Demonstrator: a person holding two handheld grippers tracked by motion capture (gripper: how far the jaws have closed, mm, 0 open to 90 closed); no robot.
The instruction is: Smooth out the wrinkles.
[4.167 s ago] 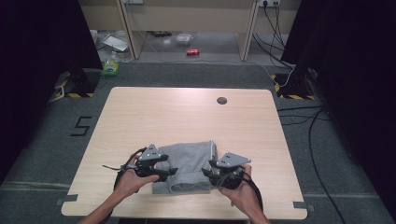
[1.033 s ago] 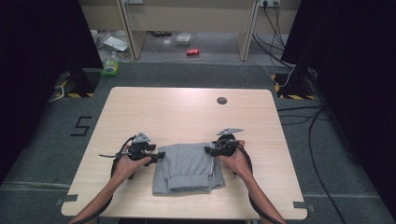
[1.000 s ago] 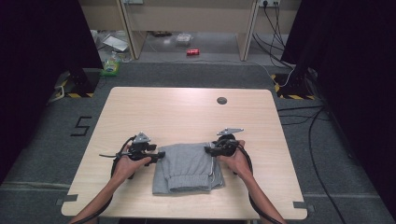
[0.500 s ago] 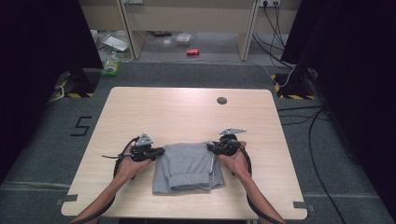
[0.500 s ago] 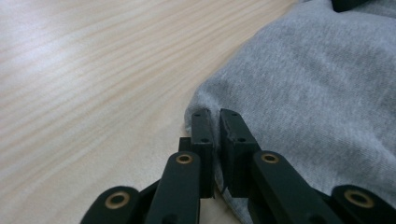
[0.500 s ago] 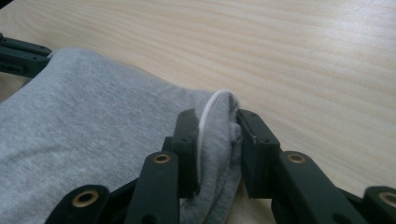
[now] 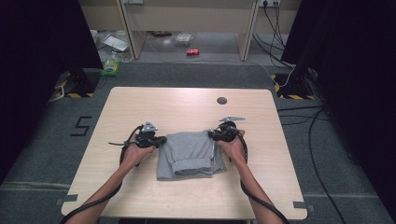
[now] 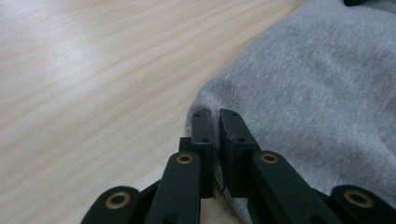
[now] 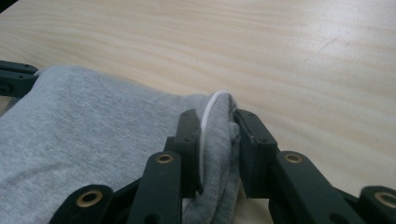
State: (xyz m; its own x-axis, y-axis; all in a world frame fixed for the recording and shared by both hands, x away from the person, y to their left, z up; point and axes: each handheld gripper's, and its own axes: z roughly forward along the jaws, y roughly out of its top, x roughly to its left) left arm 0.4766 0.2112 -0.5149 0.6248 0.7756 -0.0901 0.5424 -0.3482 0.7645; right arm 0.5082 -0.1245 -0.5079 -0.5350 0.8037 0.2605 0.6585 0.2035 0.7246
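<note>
left gripper [image 8: 217, 122] i've got pinched tight on the grey garment's [image 7: 189, 154] left corner; right gripper [image 9: 217, 122], jaws just closing, clamps its bunched right corner on the table [image 7: 187, 105].

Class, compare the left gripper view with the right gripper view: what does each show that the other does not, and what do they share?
Left gripper view alone: the left claw shut on a thin corner of the grey garment, its jaws nearly touching.

Right gripper view alone: the right claw shut on a thicker bunched fold with a white cord looping through it, and the tips of the other claw at the far left edge.

Both: the grey garment lying on the light wooden table, with black jaws clamped on its edge.
</note>
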